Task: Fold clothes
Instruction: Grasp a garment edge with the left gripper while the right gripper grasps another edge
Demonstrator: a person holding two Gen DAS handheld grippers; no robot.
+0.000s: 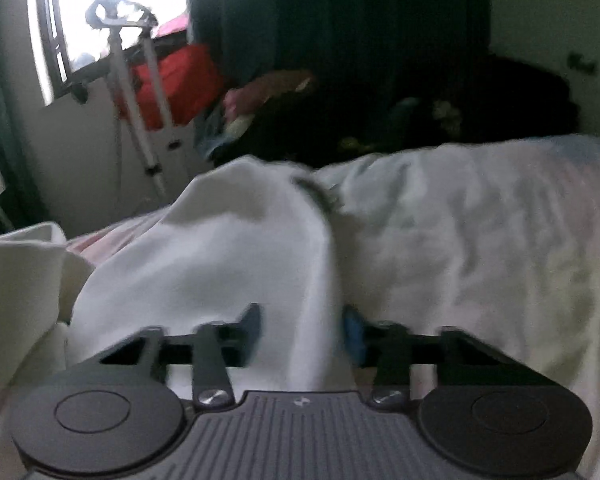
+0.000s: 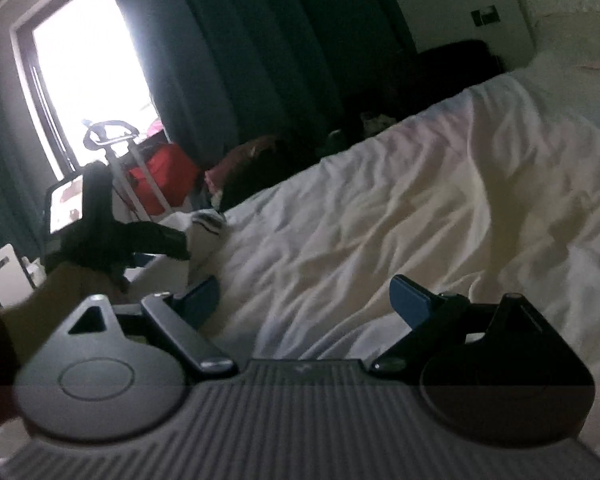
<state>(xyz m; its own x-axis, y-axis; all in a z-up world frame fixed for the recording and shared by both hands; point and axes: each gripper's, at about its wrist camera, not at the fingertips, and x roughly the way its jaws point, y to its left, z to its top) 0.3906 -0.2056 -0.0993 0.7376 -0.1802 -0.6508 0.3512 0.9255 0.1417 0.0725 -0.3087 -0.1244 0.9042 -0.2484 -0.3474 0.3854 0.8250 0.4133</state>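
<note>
My left gripper (image 1: 304,330) is shut on a white garment (image 1: 228,248), which bunches up between its blue pads and rises in a fold with a dark striped trim (image 1: 316,194) at the top. The garment lies on the bed with the white wrinkled sheet (image 1: 480,240). My right gripper (image 2: 306,304) is open and empty, low over the sheet (image 2: 400,208). In the right wrist view the left gripper (image 2: 140,240) shows as a dark shape at the left, with the white garment (image 2: 208,236) in it.
A dark curtain (image 2: 240,60) hangs by a bright window (image 2: 88,80). A white stand (image 1: 140,92) and red cloth (image 1: 180,80) stand under the window. A dark pile of clothes (image 1: 420,120) lies at the bed's far side.
</note>
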